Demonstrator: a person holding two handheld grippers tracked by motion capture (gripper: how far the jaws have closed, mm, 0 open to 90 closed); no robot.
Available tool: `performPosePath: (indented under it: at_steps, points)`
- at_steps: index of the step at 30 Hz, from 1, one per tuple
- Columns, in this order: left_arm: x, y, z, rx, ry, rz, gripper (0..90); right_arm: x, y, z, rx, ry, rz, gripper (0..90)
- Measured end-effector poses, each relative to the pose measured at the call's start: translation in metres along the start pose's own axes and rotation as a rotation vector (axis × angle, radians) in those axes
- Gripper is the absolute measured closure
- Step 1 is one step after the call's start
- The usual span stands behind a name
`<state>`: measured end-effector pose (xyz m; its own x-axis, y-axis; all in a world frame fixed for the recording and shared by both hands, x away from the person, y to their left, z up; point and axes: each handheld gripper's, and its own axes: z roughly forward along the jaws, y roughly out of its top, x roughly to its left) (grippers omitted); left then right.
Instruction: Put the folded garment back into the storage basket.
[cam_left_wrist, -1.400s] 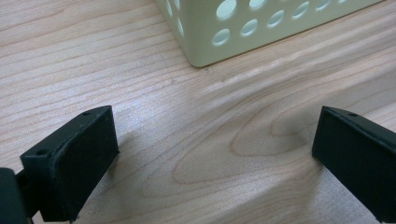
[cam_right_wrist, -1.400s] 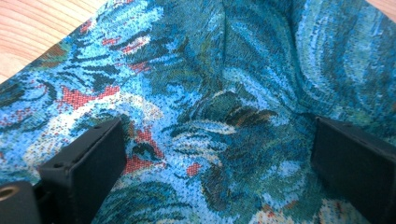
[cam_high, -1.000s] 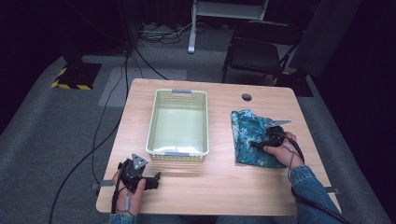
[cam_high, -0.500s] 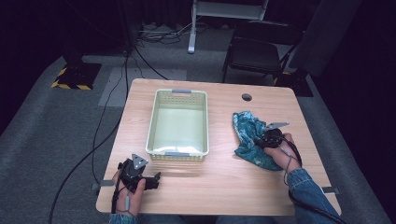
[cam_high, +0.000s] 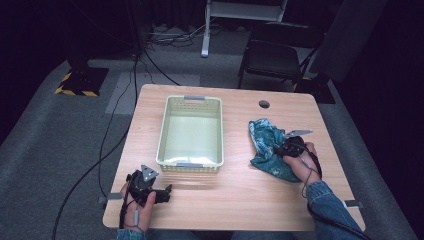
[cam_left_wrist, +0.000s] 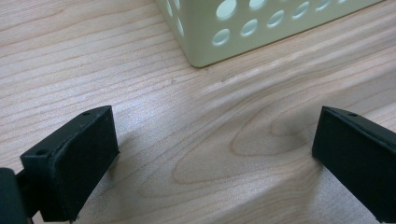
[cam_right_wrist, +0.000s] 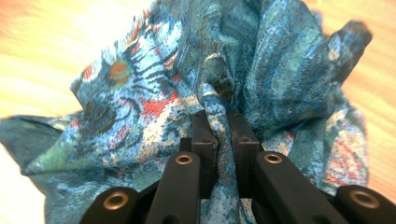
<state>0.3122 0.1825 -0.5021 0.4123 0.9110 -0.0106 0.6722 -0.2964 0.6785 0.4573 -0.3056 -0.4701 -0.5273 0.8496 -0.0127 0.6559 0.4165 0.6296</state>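
Observation:
A blue-green patterned cloth (cam_high: 265, 145) lies bunched on the right side of the wooden table (cam_high: 240, 195). My right gripper (cam_high: 278, 149) is shut on the cloth (cam_right_wrist: 154, 93), with a fold of fabric pinched between its jaws; the jaws have just closed on it. A pale green perforated basket (cam_high: 165, 135) stands empty in the middle of the table. My left gripper (cam_high: 167, 193) rests low at the near left corner, its jaws wide open over bare wood, with a corner of the basket (cam_left_wrist: 261, 28) just ahead.
A round cable hole (cam_high: 264, 104) sits in the tabletop near the far right edge. Beyond the table stand a dark chair (cam_high: 280, 55) and cables on grey carpet. Bare wood lies between the basket and the cloth.
The right gripper has shut on the cloth, which was spread flatter and is now gathered into a bunch drawn slightly toward the gripper. The left gripper has not moved.

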Motion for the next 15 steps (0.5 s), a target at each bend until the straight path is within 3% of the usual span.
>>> performPosePath:
  at_steps: [9,15]
  points:
    - [0.000,0.000,0.000,0.000,-0.001,-0.001,0.3,0.003,0.013,-0.021,-0.104,-0.032,0.001,83.4]
    - [0.000,0.000,0.000,0.000,-0.001,-0.001,0.3,0.004,0.019,-0.033,-0.167,-0.044,0.035,83.4]
